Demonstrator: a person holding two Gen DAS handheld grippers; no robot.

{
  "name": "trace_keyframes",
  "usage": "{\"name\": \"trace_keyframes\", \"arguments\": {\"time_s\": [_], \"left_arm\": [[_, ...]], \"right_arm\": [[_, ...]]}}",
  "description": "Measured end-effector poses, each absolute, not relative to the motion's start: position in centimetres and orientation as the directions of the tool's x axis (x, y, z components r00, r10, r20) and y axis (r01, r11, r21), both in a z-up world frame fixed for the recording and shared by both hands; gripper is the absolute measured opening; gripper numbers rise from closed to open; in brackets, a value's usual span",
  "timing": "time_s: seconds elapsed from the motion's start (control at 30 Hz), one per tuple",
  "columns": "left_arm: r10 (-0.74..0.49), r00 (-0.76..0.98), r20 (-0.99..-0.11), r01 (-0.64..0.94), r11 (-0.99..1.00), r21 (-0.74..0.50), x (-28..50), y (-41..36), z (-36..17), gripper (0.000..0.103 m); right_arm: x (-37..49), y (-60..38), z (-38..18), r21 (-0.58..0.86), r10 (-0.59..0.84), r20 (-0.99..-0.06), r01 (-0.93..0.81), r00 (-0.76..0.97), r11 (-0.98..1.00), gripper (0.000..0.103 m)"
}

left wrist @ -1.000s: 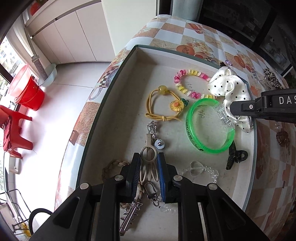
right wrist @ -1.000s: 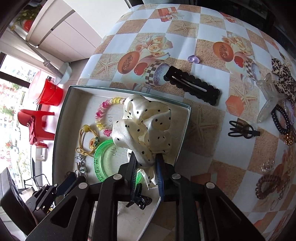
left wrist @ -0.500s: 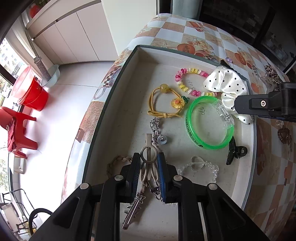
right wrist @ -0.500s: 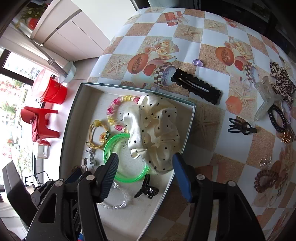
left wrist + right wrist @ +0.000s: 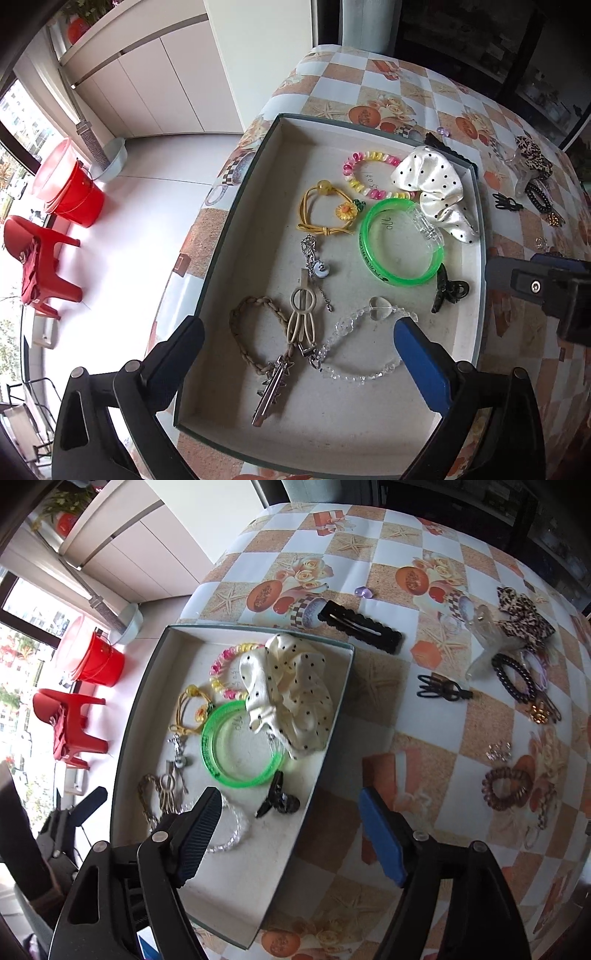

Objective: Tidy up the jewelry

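Observation:
A grey box tray (image 5: 236, 206) (image 5: 328, 746) on the table holds a beige hair clip (image 5: 301, 317), a braided bracelet (image 5: 243, 332), a silver clip (image 5: 271, 391), a clear bead bracelet (image 5: 354, 332), a green bangle (image 5: 400, 245) (image 5: 240, 749), a polka-dot scrunchie (image 5: 432, 184) (image 5: 291, 686), a yellow flower tie (image 5: 325, 214), a pink-yellow bracelet (image 5: 365, 175) and a black claw clip (image 5: 448, 290) (image 5: 277, 799). My left gripper (image 5: 299, 345) is open and empty above the beige clip. My right gripper (image 5: 291, 823) is open and empty over the tray's right rim.
Loose on the checked tablecloth to the right lie a black scalloped barrette (image 5: 360, 626), a small black clip (image 5: 443, 690), a brown spiral tie (image 5: 508, 788), a black chain bracelet (image 5: 515, 675), a leopard bow (image 5: 524, 616) and a purple bead (image 5: 364, 592). The table edge drops to the floor at left.
My left gripper has opened and let go of the beige hair clip, which now lies in the tray. My right gripper, open after dropping the scrunchie, has drawn back toward the tray's rim.

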State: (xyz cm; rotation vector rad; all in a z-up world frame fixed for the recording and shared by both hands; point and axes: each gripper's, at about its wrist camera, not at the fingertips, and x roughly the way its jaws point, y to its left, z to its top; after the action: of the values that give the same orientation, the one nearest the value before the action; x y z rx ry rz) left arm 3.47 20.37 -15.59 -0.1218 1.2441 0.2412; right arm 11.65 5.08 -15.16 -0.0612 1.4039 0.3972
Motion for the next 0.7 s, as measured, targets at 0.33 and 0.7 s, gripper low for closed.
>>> {"name": "trace_keyframes", "arguments": {"time_s": [0.33,0.7], "left_arm": [[0.136,0.311,-0.941,-0.322,0.946,0.03,1.3,21.1,-13.6,0.103],[0.153,0.324,-0.934,-0.383,0.924,0.019,-0.7,22.6,-12.4,0.103]], "right_arm": [[8.8,5.1,-13.1,0.106,0.194,-0.949,-0.328,0.25,0.939,0.103],[7.2,5.2,-12.0,0.026,0.137,-0.95,-0.366,0.281,0.93,0.103]]}}
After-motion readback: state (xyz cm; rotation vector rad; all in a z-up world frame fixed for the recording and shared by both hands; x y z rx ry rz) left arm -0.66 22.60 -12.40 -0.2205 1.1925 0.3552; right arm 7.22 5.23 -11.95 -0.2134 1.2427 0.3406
